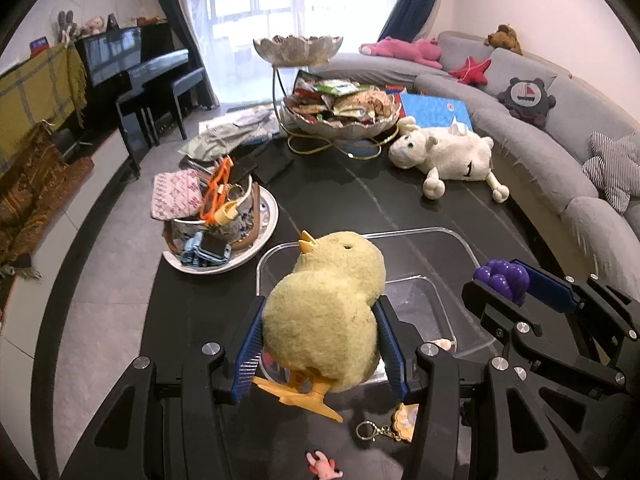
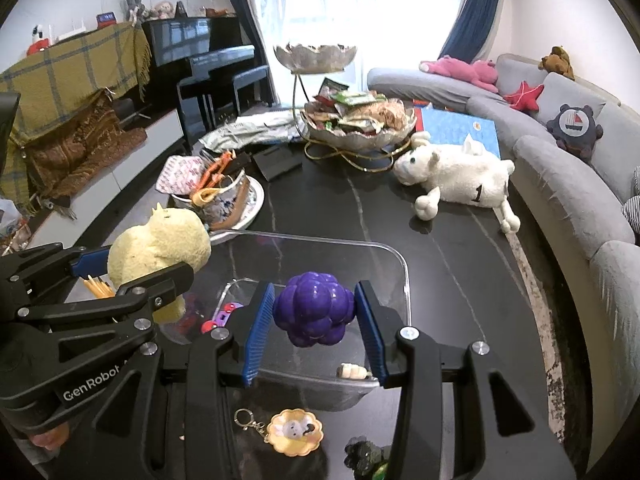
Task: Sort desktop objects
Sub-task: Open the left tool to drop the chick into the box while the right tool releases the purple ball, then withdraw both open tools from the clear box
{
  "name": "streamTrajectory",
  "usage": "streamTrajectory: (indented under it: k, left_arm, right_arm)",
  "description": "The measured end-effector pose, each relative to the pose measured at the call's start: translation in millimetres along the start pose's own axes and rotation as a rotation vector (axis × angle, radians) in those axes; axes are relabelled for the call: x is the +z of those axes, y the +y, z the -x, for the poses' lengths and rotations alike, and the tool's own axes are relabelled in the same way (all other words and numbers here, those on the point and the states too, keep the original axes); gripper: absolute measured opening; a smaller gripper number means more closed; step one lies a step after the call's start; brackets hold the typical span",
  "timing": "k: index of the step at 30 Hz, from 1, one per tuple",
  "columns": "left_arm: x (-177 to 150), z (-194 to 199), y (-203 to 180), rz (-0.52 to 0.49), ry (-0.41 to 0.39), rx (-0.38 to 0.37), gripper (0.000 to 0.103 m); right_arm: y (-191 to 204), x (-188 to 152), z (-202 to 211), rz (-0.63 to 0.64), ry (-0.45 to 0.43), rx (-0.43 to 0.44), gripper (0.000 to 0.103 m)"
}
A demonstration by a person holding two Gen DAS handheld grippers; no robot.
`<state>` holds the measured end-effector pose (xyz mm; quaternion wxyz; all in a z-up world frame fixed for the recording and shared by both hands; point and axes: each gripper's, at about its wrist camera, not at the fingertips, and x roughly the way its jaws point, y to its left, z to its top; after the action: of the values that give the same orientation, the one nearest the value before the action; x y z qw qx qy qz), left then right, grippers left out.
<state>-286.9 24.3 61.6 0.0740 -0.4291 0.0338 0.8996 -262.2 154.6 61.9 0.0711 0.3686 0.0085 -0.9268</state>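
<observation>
My left gripper (image 1: 320,344) is shut on a yellow plush chick (image 1: 328,312) and holds it over the near left part of a clear plastic bin (image 1: 460,240). My right gripper (image 2: 314,320) is shut on a purple grape toy (image 2: 314,308) and holds it above the same bin (image 2: 396,256). Each gripper shows in the other's view: the right one with the grapes (image 1: 504,276), the left one with the chick (image 2: 160,240). Small toys lie in the bin's bottom (image 2: 352,371).
A keychain with a round yellow charm (image 2: 294,432) and a dark green toy (image 2: 364,458) lie on the black table before the bin. A cluttered plate (image 1: 224,224), a snack bowl stand (image 1: 340,116) and a white plush sheep (image 1: 448,156) sit farther back. A grey sofa curves along the right.
</observation>
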Motion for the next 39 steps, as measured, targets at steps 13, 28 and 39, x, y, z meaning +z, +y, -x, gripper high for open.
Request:
streamTrajectory:
  k: [13,28,39]
  left_arm:
    - [1.6,-57.9,-3.5,-0.005,0.106,-0.009,0.048]
    - [0.2,-71.3,5.7,0.037,0.216,-0.027,0.054]
    - [-14.2,-35.0,-0.2,-0.015,0.156,0.027,0.054]
  right_arm:
    - [-14.2,-5.6,-55.8,-0.016,0.119,-0.01,0.04]
    - [-23.5,-9.7,-63.9,-0.076,0.152,0.001,0.053]
    - [-14.0,-16.5,-28.7,-0.056,0.098,-0.001,0.053]
